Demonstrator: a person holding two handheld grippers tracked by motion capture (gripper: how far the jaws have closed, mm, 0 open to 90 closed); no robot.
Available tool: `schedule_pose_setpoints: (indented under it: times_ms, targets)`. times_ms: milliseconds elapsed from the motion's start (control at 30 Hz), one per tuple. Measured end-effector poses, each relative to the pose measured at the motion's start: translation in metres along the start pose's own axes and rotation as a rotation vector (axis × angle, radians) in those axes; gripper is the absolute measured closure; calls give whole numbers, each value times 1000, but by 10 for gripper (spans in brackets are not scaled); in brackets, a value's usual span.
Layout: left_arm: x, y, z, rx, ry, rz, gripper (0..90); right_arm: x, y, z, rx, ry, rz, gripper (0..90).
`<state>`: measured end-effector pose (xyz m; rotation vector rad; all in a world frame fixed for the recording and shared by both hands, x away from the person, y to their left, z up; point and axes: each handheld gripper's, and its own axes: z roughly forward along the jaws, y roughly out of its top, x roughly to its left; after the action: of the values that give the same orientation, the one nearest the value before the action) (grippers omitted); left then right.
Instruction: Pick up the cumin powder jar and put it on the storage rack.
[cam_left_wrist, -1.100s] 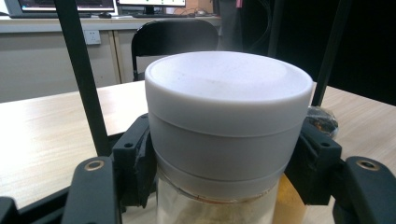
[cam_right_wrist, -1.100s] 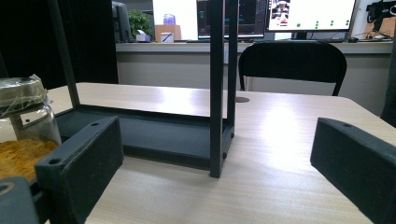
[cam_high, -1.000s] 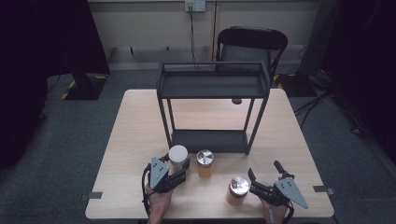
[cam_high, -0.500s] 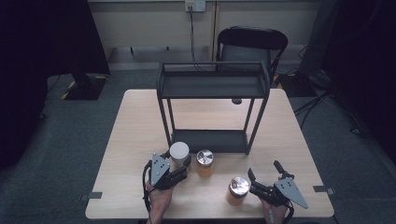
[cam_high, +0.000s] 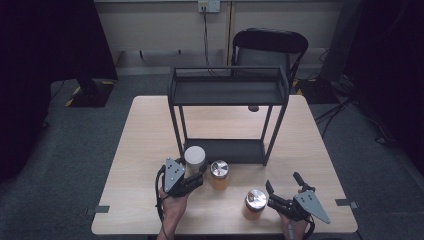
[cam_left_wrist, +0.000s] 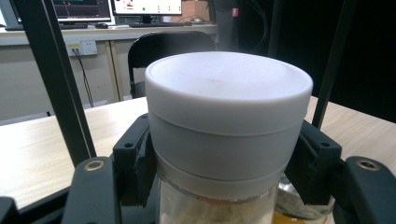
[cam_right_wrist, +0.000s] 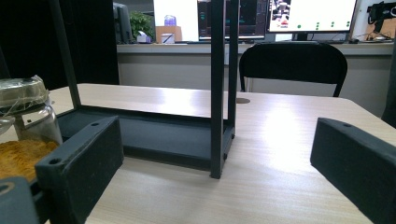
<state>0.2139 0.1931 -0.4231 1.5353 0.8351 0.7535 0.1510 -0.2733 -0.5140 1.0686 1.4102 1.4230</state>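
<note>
My left gripper (cam_high: 192, 172) is shut on a clear jar with a white lid (cam_high: 194, 157), held just in front of the black two-shelf rack (cam_high: 230, 92). In the left gripper view the white-lidded jar (cam_left_wrist: 229, 126) sits between both black pads (cam_left_wrist: 133, 163). A silver-lidded jar with orange contents (cam_high: 219, 173) stands right beside it. A second silver-lidded jar (cam_high: 255, 202) stands nearer the front edge, just left of my right gripper (cam_high: 282, 181). My right gripper (cam_right_wrist: 217, 163) is open with nothing between its jaws, and a silver-lidded jar (cam_right_wrist: 25, 126) is at its left.
The rack's lower shelf (cam_right_wrist: 154, 133) lies on the wooden table (cam_high: 150, 130), and its front post (cam_right_wrist: 219, 93) stands straight ahead of the right gripper. A black chair (cam_high: 270, 47) stands behind the table. Dark curtains flank the room.
My left gripper and the white-lidded jar have shifted slightly toward the rack. The right gripper and both silver-lidded jars have kept still.
</note>
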Motion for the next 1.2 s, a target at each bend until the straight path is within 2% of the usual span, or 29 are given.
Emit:
schedule_pose_setpoints:
  times_ms: [267,367,600,867,1067,1200]
  targets:
    - [1,8,7,-4,0,13,346,0,0,0,0,3,0,17]
    - [3,10,11,-6,2,1,346,0,0,0,-1,2,0,17]
    - [3,11,21,3,5,8,346,0,0,0,-2,4,-2,17]
    - [-2,14,37,22,28,15,346,-1,0,0,-2,7,-4,17]
    - [-3,14,45,17,37,8,347,-1,-1,0,-3,8,-4,17]
    - [-5,15,50,20,57,5,346,-1,-1,-1,-4,10,-4,18]
